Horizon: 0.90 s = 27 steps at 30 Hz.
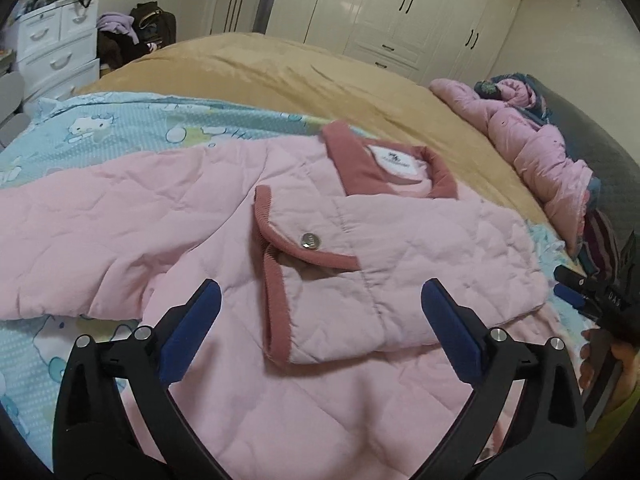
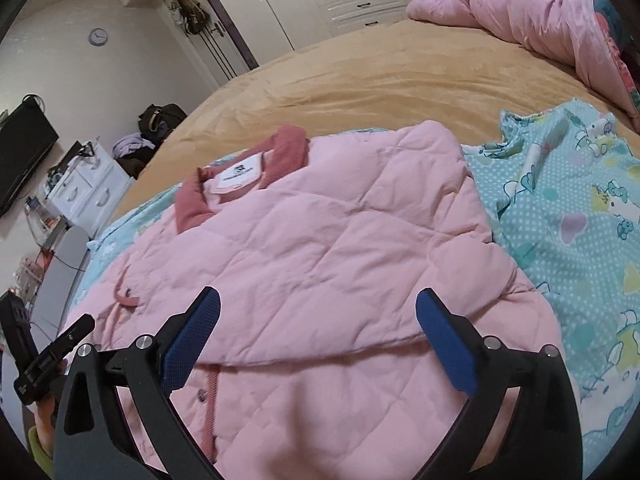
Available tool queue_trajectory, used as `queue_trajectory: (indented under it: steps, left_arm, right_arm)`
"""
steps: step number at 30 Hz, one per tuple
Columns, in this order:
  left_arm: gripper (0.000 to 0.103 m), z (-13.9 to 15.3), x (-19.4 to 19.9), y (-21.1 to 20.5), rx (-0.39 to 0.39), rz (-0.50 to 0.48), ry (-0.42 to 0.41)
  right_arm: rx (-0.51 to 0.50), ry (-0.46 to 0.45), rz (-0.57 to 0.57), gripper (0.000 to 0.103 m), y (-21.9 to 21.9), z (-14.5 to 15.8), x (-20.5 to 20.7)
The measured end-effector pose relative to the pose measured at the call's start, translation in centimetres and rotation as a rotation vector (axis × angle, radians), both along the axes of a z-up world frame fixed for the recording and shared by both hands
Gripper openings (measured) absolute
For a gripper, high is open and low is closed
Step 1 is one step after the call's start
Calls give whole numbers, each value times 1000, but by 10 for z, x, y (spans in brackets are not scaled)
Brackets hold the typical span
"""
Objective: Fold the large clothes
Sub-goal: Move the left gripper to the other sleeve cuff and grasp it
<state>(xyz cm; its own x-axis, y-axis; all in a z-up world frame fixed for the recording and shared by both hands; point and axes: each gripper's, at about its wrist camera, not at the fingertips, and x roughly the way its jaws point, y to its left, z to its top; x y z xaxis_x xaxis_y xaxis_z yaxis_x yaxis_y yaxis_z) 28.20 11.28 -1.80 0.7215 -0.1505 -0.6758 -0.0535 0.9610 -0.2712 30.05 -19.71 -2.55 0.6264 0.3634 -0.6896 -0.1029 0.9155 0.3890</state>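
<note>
A pink quilted jacket [image 1: 192, 224] with a dark pink collar [image 1: 360, 160] lies flat on a blue cartoon-print sheet [image 1: 120, 124] on the bed. One sleeve with a dark pink cuff and a snap button [image 1: 310, 240] is folded across its front. My left gripper [image 1: 320, 300] is open and empty above the jacket. The right gripper shows at the right edge of the left wrist view [image 1: 576, 292]. In the right wrist view the jacket [image 2: 320, 232] lies below my open, empty right gripper [image 2: 318, 308], and the left gripper [image 2: 76, 332] shows at the far left.
A tan bedspread [image 1: 280, 68] covers the far bed. A pink quilt [image 1: 532, 148] is bunched at the bed's right side. White wardrobes [image 1: 400, 4] stand behind. White drawers [image 1: 56, 52] and a pile of bags [image 1: 136, 28] stand at left.
</note>
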Motion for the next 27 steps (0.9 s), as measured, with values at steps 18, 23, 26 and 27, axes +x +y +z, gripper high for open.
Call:
queue_trajectory:
  steps: [18,23,26,27]
  left_arm:
    - [94,24,-33,13,31,65,-42]
    - [94,24,-43,31,5,101,-47]
    - [94,24,-49,51,-26,160,-56]
    - [94,26,-51,58,-25,185,-63]
  right_arm:
    - [-59,-133,71,98,41,48,-50]
    - [-67,-157,115,98,66,58,-56]
    - [-68,-169,141,98,83,62,-58]
    - [-65,-175,153,98,91,64,-59]
